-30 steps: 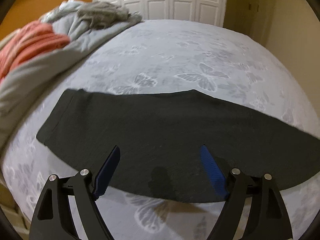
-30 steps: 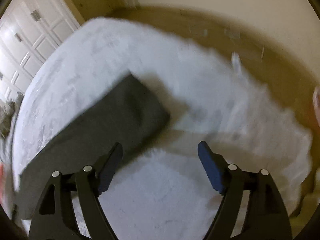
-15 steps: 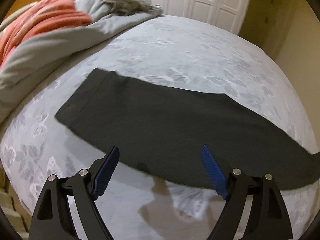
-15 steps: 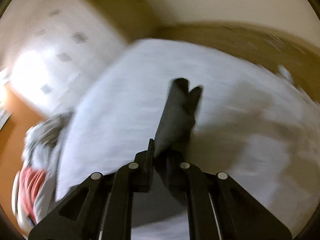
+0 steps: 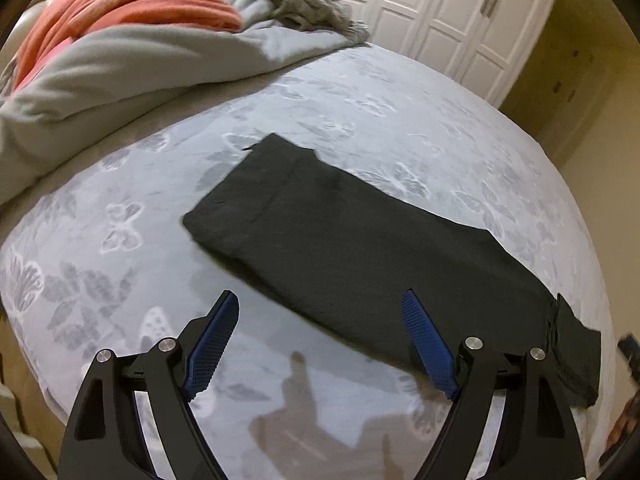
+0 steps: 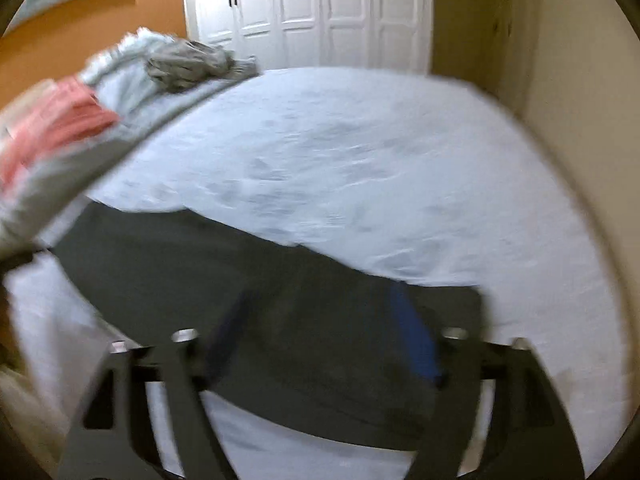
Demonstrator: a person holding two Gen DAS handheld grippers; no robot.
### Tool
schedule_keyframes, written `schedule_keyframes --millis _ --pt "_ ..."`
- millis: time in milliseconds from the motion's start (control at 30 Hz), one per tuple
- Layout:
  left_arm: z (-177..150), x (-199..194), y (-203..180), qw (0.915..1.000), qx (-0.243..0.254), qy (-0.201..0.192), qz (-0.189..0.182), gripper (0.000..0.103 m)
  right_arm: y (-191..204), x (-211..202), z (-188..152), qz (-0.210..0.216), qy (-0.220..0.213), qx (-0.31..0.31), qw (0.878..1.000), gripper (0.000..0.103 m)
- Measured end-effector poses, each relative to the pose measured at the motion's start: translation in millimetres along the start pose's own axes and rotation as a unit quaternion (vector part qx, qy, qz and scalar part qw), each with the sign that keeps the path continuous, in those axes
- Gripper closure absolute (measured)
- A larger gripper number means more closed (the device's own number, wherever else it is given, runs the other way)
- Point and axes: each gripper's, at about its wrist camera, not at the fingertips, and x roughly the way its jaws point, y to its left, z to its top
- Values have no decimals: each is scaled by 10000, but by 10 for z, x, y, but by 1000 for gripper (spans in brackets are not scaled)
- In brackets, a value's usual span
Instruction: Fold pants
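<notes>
Dark pants (image 5: 352, 248) lie flat in a long strip on the bed, folded lengthwise, with the waistband end at the far left and the leg end bunched at the near right. My left gripper (image 5: 324, 320) is open and empty, hovering over the near edge of the pants. In the blurred right wrist view the pants (image 6: 248, 280) lie across the bed under my right gripper (image 6: 320, 320), which is open with its fingers spread over the cloth and nothing between them.
The bed has a pale sheet with a butterfly print (image 5: 360, 104). A pile of grey and coral bedding (image 5: 132, 28) lies at the far left. White wardrobe doors (image 6: 312, 12) stand behind the bed. A yellow wall is on the right.
The right gripper was shut on the leg end of the pants half a second ago; it has let go and opened. The left gripper moved left and back along the pants.
</notes>
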Motion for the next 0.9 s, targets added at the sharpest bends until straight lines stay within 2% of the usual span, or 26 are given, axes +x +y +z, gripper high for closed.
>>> schedule_keyframes --millis 133,300,367,400,433,467,533,600,633,700,800,833,867,900 --pt "-21 5 -57 9999 25 97 -55 22 365 279 -168 166 405 -456 9980 29" --pt "-104 -14 -341 9988 441 94 -210 19 836 724 -253 145 529 -946 9940 30" --pt "-147 8 -428 9980 584 86 -230 18 887 956 -324 151 842 -1022 9911 63" --pt "-161 25 -449 9976 627 117 -258 18 867 977 -326 242 801 -917 9923 77" --pt "-171 54 -458 9972 646 187 -313 18 847 922 -288 143 725 -863 9935 96" --pt "-171 74 -450 9971 621 238 -366 18 839 832 -234 156 634 -839 9943 96" --pt "-153 102 -402 9973 481 288 -467 18 827 514 -67 469 242 -680 9963 96" --pt "-125 131 -354 9978 300 319 -506 18 911 311 44 1091 14 -470 9929 96" --pt "-115 149 -349 9980 233 320 -491 18 980 304 46 1273 21 -492 9906 95" --pt "-124 163 -415 9983 270 265 -454 18 1168 478 -35 1475 236 -582 9871 93" --pt "-157 149 -568 9975 464 244 -474 18 1272 1008 -329 1519 1117 -629 9800 87" --pt "-169 145 -639 9968 544 270 -511 18 1215 945 -321 1617 935 -541 9809 85" --pt "-169 144 -673 9963 578 298 -554 18 1151 871 -260 1571 985 -456 9816 81" --pt "-164 140 -700 9957 599 321 -631 18 1023 724 -147 1453 983 -280 9841 71"
